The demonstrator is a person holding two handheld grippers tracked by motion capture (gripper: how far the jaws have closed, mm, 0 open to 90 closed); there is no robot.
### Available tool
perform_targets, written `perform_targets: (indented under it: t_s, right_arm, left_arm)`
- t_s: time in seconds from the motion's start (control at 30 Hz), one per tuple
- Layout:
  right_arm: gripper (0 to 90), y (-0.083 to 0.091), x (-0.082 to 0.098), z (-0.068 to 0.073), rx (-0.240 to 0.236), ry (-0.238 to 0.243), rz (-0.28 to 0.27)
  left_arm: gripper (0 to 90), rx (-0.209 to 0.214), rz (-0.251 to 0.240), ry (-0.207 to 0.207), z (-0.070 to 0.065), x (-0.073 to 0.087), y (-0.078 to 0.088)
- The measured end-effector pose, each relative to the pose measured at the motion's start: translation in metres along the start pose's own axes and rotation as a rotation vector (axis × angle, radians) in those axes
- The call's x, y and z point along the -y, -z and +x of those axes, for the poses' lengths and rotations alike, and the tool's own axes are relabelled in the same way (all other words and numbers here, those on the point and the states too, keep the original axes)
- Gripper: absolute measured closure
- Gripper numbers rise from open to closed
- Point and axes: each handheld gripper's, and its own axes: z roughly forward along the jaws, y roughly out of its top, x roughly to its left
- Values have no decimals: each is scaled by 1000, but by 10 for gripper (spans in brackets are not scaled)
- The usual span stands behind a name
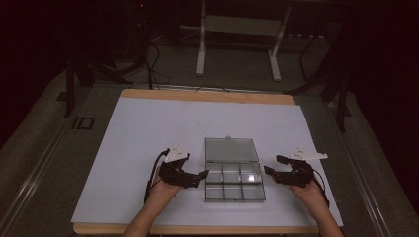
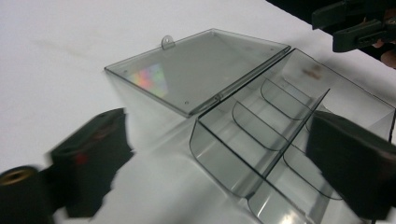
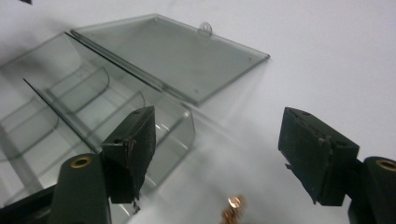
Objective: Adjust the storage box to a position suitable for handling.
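Note:
A clear plastic compartment box (image 1: 234, 186) lies on the white table sheet (image 1: 148, 133) near the front edge. Its lid (image 1: 231, 149) is swung open and lies flat behind it. Dividers split the box into several compartments, and I see nothing in them. My left gripper (image 1: 200, 178) is just left of the box, open, its jaws straddling the box's near corner (image 2: 219, 163) without touching it. My right gripper (image 1: 272, 165) is just right of the box, open with nothing between its jaws; the box (image 3: 84, 107) and lid (image 3: 168, 51) lie ahead to its left.
The table's wooden front edge (image 1: 197, 228) runs below the person's forearms. White frame legs (image 1: 200, 54) stand on the dark floor beyond the table. A small blurred copper-coloured piece (image 3: 233, 207) shows low between the right jaws. The right gripper (image 2: 355, 23) shows past the box.

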Motion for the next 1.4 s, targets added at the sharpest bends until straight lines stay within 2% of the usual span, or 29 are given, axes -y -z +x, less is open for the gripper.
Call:
perform_targets:
  t_s: [0.2, 0.37, 0.53, 0.73, 0.97, 1.2, 1.23, 1.27, 1.33, 1.37, 1.4]
  right_arm:
    - [329, 9, 11, -8, 17, 5, 27]
    - [425, 15, 20, -12, 39, 17, 50]
    - [457, 19, 30, -13, 54, 4, 50]
    - [456, 11, 40, -11, 72, -3, 82]
    - [459, -2, 47, -3, 99, 33, 121]
    - [606, -3, 47, -2, 129, 54, 118]
    - [659, -4, 46, 0, 124, 71, 118]
    - [659, -4, 46, 0, 124, 71, 118]
    - [701, -5, 46, -1, 112, 74, 118]
    - [749, -5, 45, -2, 107, 69, 118]
    - [749, -5, 45, -2, 107, 69, 118]
  left_arm:
    - [33, -16, 3, 2, 2, 9, 6]
    - [34, -26, 3, 14, 4, 16, 10]
    - [34, -35, 13, 16, 3, 24, 13]
    - [34, -38, 22, 27, 4, 32, 14]
    - [34, -42, 15, 32, 5, 33, 14]
    - [34, -49, 20, 42, 7, 36, 13]
    - [34, -52, 20, 43, 7, 36, 13]
    - [34, -52, 20, 44, 8, 36, 13]
    - [34, -53, 21, 48, 8, 36, 13]
    - [34, -53, 19, 49, 8, 36, 13]
    - [34, -51, 18, 46, 8, 36, 13]
